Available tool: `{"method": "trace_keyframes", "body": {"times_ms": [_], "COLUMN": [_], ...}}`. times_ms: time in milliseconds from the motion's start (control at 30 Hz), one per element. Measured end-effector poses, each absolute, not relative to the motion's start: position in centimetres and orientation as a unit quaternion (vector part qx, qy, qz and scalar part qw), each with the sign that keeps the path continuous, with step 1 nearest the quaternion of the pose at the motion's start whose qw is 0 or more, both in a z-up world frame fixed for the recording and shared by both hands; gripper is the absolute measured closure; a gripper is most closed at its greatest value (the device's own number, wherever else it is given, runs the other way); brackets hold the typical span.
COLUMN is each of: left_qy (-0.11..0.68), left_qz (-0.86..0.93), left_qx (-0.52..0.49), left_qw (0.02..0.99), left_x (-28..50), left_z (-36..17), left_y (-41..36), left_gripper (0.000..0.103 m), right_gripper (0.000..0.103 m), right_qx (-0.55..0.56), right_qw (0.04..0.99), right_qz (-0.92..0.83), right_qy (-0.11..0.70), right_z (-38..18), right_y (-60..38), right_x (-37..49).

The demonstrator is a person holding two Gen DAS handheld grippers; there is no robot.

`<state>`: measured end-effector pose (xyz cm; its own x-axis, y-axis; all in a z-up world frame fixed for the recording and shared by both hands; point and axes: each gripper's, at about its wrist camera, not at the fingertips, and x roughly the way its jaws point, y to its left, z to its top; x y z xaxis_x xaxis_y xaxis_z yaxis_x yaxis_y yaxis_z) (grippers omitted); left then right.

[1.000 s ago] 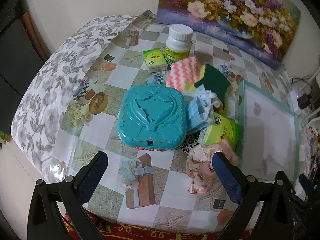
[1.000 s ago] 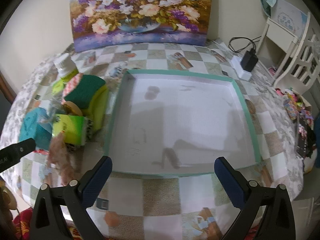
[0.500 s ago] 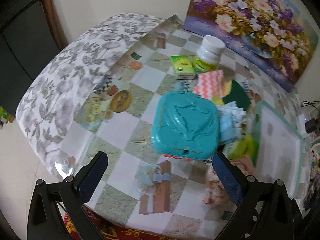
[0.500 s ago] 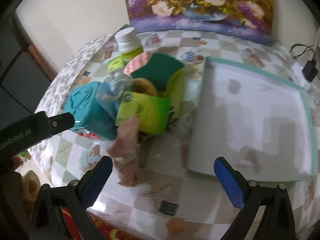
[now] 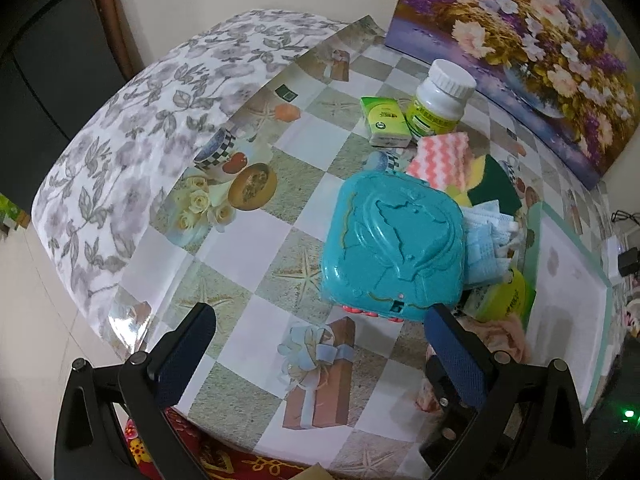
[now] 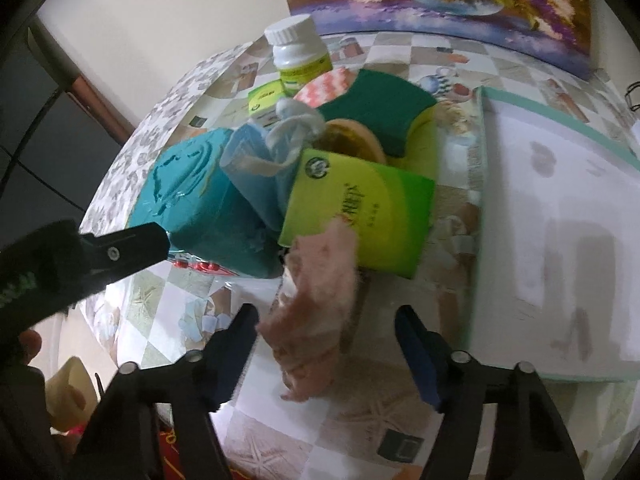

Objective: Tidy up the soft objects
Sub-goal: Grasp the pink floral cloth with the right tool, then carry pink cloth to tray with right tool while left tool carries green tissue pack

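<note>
A pink fuzzy cloth (image 6: 316,300) lies crumpled on the table in front of a green tissue pack (image 6: 360,220); it also shows in the left wrist view (image 5: 504,336). My right gripper (image 6: 326,344) is open with its fingers on either side of the cloth's near end. Behind are a green and yellow sponge (image 6: 380,112), a pink zigzag cloth (image 5: 444,156) and light blue face masks (image 5: 486,240). My left gripper (image 5: 320,344) is open and empty over the table's near edge, left of the pile.
A teal plastic case (image 5: 396,244) sits left of the pile. A white tray with a teal rim (image 6: 480,200) lies to the right. A white-capped bottle (image 5: 440,104), a small green box (image 5: 384,120) and a flower painting (image 5: 520,48) stand behind.
My right gripper has swung left from the tray and come down close around the pink cloth. My left gripper has drawn back to the left, away from the pile.
</note>
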<state>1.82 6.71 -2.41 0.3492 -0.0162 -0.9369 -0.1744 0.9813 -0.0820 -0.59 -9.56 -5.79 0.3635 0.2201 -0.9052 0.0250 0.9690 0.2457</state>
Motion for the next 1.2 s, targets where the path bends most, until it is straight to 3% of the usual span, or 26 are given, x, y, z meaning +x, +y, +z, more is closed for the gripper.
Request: {"method": "trace_keyframes", "body": {"times_ms": [33, 200, 300, 1033, 1200], "left_qy": [0.568, 0.564, 0.563, 0.535, 0.533], "left_qz": [0.047, 0.043, 0.042, -0.065, -0.089], "left_qx": [-0.087, -0.099, -0.102, -0.099, -0.071], "left_qw": [0.817, 0.819, 0.819, 0.836, 0.839], "left_x": [1.9, 1.9, 1.8, 1.2, 1.0], "left_z": [-2.5, -2.6, -2.5, 0.7, 0.8], "left_y": [6.8, 6.9, 6.9, 3.6, 1.4], "left_gripper": [0.000, 0.000, 0.000, 0.000, 0.000], "right_gripper": [0.035, 0.065, 0.076, 0.080, 0.080], "right_qx": [0.108, 0.100, 0.101, 0.150, 0.137], "right_qw": [0.818, 0.813, 0.815, 0.834, 0.843], "right_qz": [0.061, 0.066, 0.069, 0.054, -0.028], "right_qy": [0.562, 0.569, 0.566, 0.528, 0.519], "right_z": [-6.1, -6.9, -6.6, 0.5, 2.1], "right_y": [-9.4, -8.6, -8.6, -14.3, -17.8], "right_x": [-0.4, -0.1, -0.2, -4.4, -5.1]}}
